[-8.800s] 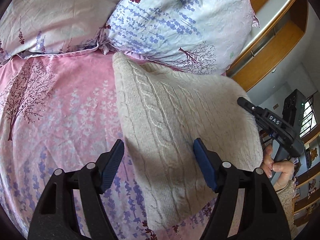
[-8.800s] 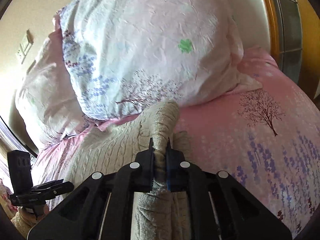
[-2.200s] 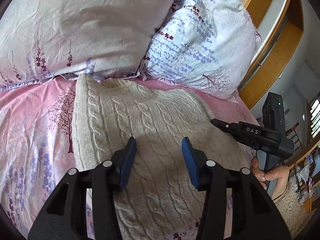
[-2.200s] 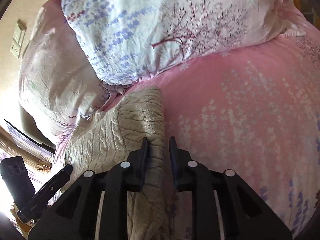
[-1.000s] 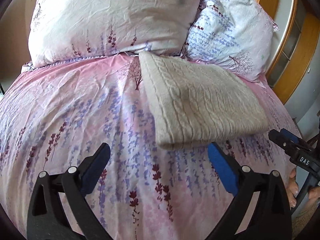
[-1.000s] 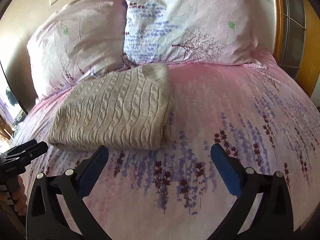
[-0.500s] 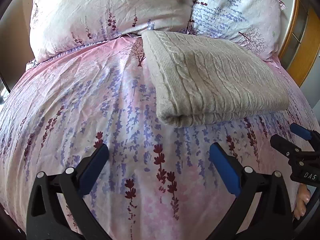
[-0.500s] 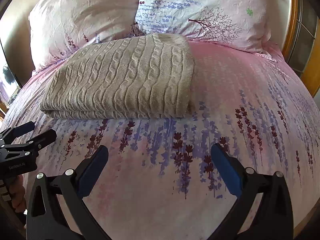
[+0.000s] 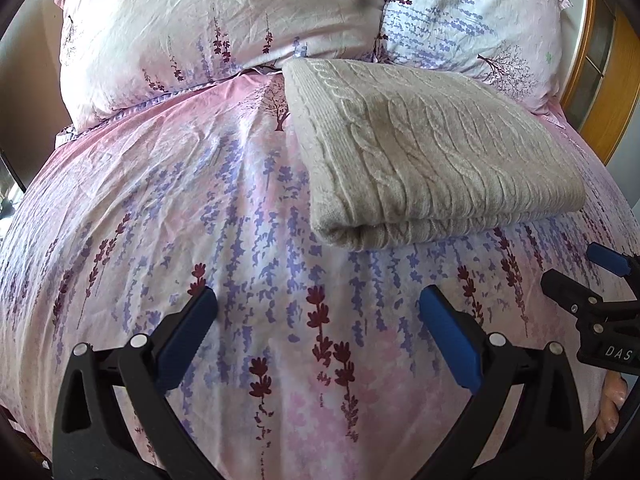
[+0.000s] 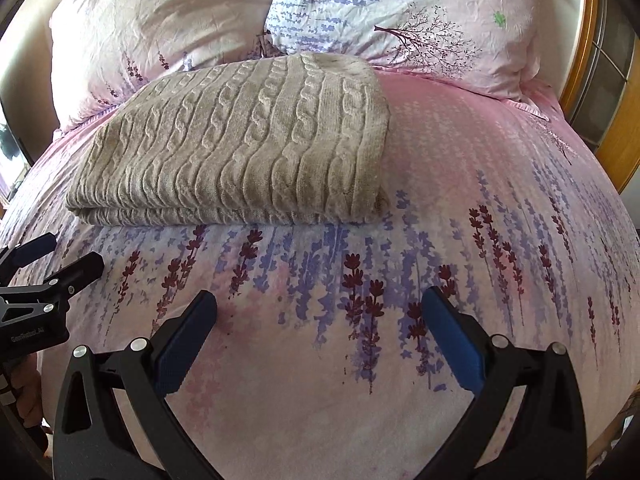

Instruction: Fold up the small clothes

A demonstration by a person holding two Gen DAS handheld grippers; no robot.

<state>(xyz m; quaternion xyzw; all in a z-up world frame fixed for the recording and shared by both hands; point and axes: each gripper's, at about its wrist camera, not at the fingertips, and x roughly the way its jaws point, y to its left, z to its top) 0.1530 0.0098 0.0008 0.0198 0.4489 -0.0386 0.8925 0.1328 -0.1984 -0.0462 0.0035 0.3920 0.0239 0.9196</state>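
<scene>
On the far half of the bed, a beige cable-knit sweater [image 9: 432, 160] lies folded into a thick rectangle on the pink bedspread printed with purple and maroon flower stalks [image 9: 168, 208]. Its far edge touches the two pillows at the head of the bed: a pale pink pillow with small maroon sprigs [image 9: 208, 20] on the left and a white pillow with blue flower sprays and a bare tree print [image 9: 480, 28] on the right. In the left wrist view the sweater sits right of centre, its rounded fold facing the near side and showing stacked layers. In the right wrist view it sits left of centre, the knitted ropes running from far to near.

The left tool [image 9: 318, 330] hovers over the near part of the bedspread, jaws spread wide with nothing between the blue-padded fingers [image 9: 184, 340]. It is well apart from the sweater. The right tool [image 10: 320, 330] is held likewise, wide apart and empty, near the front of the bed and clear of the garment.

Each tool appears at the edge of the other's view, its black fingers parted. A bit of the person's hand [image 9: 612, 404] shows under the right tool's handle at the near right. An orange wooden headboard frame [image 10: 616, 120] curves along the far right.
</scene>
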